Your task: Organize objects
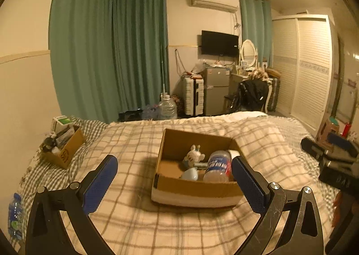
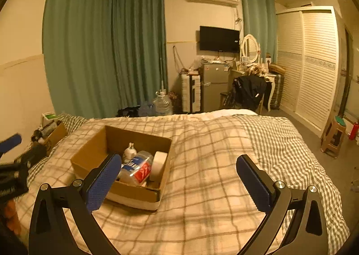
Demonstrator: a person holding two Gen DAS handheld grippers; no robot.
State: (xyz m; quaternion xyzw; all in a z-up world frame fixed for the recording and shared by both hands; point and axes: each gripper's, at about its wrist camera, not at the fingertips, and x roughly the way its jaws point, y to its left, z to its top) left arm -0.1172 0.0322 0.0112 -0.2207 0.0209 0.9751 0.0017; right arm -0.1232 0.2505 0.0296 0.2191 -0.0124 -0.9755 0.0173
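A: Support? 
B: Bed [image 1: 139, 228], plaid blanket. Open cardboard box [image 1: 193, 190] mid-surface.
A: Other items?
B: Smaller carton [image 1: 67, 152] at the left edge; bottle [image 1: 15, 217] lying near that edge.

Bare checked blanket [image 2: 213, 165] right of the open cardboard box [image 1: 195, 190], box half filled by bottle [image 1: 218, 166] and toy [image 1: 193, 156], 2nd box [image 1: 67, 149] by the wall.
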